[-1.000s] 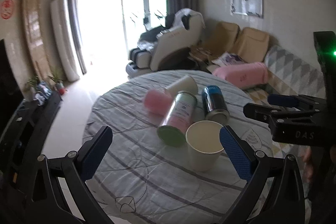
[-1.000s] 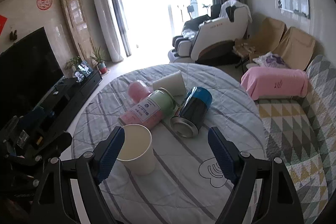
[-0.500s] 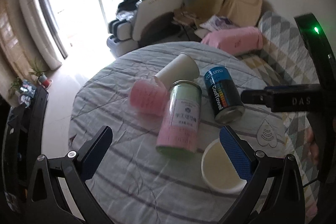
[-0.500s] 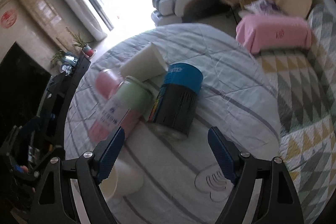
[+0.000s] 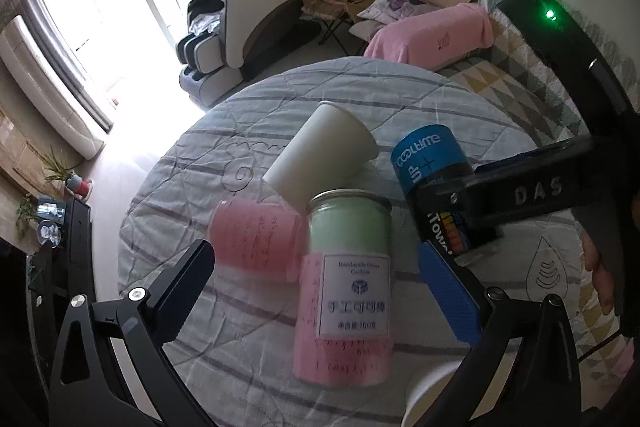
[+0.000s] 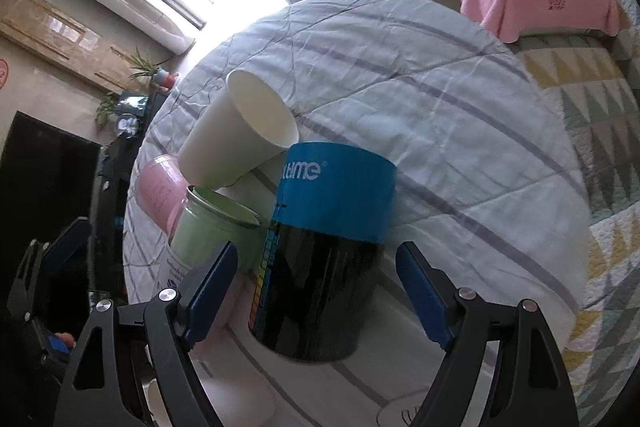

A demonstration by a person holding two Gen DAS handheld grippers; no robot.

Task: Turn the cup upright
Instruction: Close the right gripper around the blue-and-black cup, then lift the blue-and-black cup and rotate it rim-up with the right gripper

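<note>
Cup: white paper cup [image 6: 240,135] lies on its side on the round desk [image 6: 440,99] under a striped grey cloth, mouth turned toward the far edge, base resting against the neighbouring containers.
Neighbours: blue-and-black cylindrical can [image 6: 320,247] lies on its side just beside the cup; green-and-pink labelled jar [image 5: 348,287] lies between the can and a pink translucent tumbler [image 5: 256,243], also toppled.
Second cup: white paper cup [image 5: 428,399], only its rim visible at the bottom edge of the left wrist view, under the left tool.
Left tool [image 5: 316,279]: jaws apart, empty, hanging over the labelled jar.
Right tool [image 6: 312,291]: jaws apart, blue pads [image 6: 424,295] flanking the blue-and-black can without touching it.
Background: pink blanket [image 5: 432,35] draped over a sofa, beige massage chair [image 5: 256,11] by the bright window.
</note>
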